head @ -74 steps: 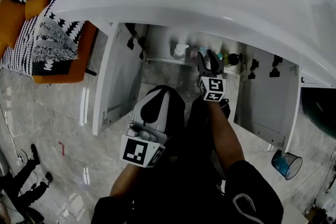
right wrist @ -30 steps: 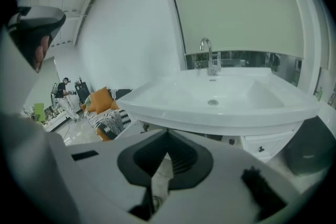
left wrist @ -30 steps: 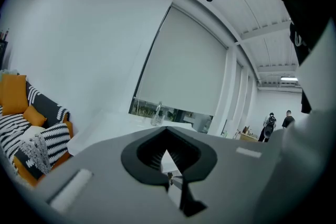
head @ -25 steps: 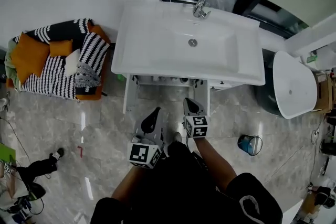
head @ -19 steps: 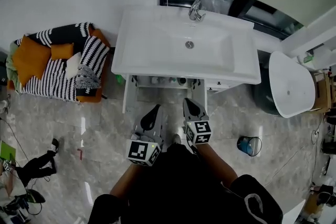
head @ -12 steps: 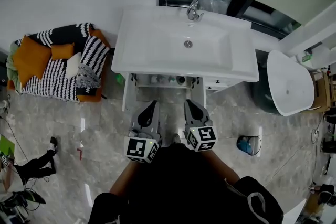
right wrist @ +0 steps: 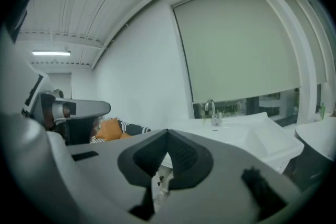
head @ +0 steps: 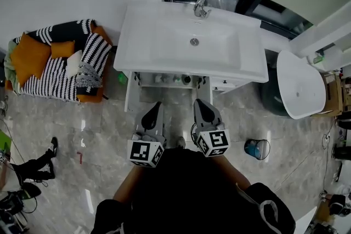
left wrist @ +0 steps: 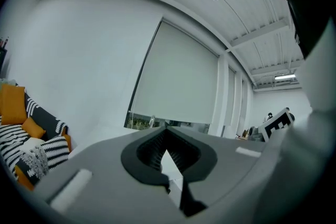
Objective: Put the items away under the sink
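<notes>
Left gripper [head: 155, 110] and right gripper [head: 201, 109] have jaws together, empty. Bottles [head: 176, 79] under the sink [head: 137, 35], dimly seen, are probably light, rigid, slick; take them mid-body.

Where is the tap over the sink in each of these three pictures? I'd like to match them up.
Head view: tap at top centre.
Left gripper view: tap tiny, just left of centre, right above the jaws.
Right gripper view: tap right of centre, about mid-height.
Shared landmark: the orange cushion, left of the tap in all three.
</notes>
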A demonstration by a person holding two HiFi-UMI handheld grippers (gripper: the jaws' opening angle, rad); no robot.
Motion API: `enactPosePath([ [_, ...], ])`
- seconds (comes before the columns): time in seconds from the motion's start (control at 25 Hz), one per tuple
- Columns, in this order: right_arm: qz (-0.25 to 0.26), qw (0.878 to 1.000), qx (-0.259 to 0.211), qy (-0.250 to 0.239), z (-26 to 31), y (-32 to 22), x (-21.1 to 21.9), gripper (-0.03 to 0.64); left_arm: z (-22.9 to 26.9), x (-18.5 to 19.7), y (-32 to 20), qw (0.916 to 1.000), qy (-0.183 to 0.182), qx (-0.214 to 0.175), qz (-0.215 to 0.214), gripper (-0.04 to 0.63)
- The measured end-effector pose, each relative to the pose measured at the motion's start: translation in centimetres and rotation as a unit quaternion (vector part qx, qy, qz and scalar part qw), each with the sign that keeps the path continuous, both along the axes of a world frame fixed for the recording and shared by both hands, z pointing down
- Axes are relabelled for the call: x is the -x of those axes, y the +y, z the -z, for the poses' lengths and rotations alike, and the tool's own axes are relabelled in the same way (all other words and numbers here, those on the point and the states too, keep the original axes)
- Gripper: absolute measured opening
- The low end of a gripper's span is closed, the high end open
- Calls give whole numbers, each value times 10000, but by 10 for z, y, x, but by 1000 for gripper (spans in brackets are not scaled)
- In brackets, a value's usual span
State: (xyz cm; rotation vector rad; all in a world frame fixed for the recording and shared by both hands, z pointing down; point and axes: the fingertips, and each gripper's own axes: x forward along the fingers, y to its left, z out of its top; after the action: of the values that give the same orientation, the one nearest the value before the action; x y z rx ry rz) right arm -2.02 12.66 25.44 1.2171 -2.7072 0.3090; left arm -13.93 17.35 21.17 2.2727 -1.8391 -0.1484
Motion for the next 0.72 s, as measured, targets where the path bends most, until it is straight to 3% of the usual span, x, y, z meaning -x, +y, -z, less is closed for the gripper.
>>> enactPosePath([
  [0.72,42,9998,-138,-156,7,-2,11,15,2,11,-4,10000,-69,-62,13,6],
])
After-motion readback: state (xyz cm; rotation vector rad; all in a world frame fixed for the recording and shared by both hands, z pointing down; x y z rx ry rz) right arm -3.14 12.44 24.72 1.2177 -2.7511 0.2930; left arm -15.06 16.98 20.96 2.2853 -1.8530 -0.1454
